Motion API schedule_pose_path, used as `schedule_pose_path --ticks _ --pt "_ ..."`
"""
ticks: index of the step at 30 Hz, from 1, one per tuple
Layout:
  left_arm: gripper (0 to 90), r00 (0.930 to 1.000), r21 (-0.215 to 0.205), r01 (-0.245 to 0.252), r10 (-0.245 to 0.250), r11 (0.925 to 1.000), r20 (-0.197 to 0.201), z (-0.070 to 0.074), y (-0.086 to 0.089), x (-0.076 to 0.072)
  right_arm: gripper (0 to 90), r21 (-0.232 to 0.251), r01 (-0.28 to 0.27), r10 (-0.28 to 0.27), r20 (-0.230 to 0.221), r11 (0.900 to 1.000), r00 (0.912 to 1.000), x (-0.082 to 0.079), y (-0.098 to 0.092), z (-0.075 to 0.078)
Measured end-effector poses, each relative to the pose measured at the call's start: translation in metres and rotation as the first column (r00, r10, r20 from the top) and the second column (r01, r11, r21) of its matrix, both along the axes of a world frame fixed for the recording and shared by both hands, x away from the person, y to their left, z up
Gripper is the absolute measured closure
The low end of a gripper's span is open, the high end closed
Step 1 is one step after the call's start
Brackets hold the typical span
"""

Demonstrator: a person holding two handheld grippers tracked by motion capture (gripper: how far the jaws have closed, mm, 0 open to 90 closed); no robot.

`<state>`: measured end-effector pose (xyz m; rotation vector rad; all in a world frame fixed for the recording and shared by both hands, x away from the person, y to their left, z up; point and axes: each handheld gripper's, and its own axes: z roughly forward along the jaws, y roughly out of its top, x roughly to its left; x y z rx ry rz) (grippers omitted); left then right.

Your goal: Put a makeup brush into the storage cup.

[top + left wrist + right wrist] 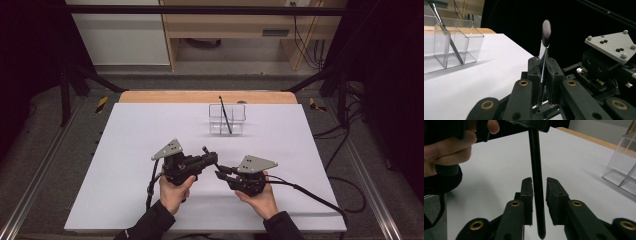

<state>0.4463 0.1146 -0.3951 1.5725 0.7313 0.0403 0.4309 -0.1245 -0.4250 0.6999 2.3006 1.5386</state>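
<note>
Left gripper [543, 82]: at the tabletop's [130, 150] 6 o'clock edge, pads pinching the makeup brush [544, 52], bristles up.
Right gripper [539, 202]: just at 3 o'clock of the left one, jaws slightly apart around the brush's black handle, pads not pressing it.
Clear organizer [227, 119]: toward 12 o'clock, well apart, another brush [225, 114] leaning inside.
Risk: with only the left gripper's pinch near the ferrule holding it, the brush may pivot or slip; a tilted handle could strike the organizer's rim on insertion.

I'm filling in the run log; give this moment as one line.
left gripper: shut on makeup brush | right gripper: open around its handle | clear organizer: holds one brush
</note>
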Motion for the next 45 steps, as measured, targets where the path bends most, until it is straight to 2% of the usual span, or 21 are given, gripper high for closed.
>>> schedule_pose_path --ticks 2,7,11,20,28,45 --pt "83.6 0.9999 0.011 -0.01 0.01 0.9999 0.004 0.001 0.001 0.0 65.0 -0.003 0.019 -0.019 0.011 1.0 0.9998 0.0 0.0 0.0" --pt "83.6 0.9985 0.071 -0.045 0.043 0.9964 0.034 0.003 -0.001 -0.002 44.9 0.002 0.067 -0.067 0.033 0.998 0.9972 0.0 -0.001 0.002" --pt "83.6 0.9975 0.102 -0.055 0.05 0.9932 0.049 0.004 -0.004 -0.004 39.7 0.01 0.075 -0.075 0.032 0.997 0.9966 0.0 -0.001 0.004" --pt "83.6 0.9978 0.133 -0.045 0.038 0.9901 0.055 0.001 -0.012 -0.007 50.0 -0.006 0.054 -0.054 0.045 0.999 0.9975 -0.003 0.004 0.009" --pt "83.6 0.9981 0.138 -0.035 0.028 0.9898 0.056 0.0 -0.014 -0.008 64.7 -0.013 0.037 -0.036 0.057 0.999 0.9977 -0.004 0.004 0.012" --pt "83.7 0.9983 0.144 -0.027 0.019 0.9891 0.055 -0.001 -0.016 -0.009 82.1 0.001 0.012 -0.012 0.05 1.0 0.9986 -0.005 0.005 0.014"
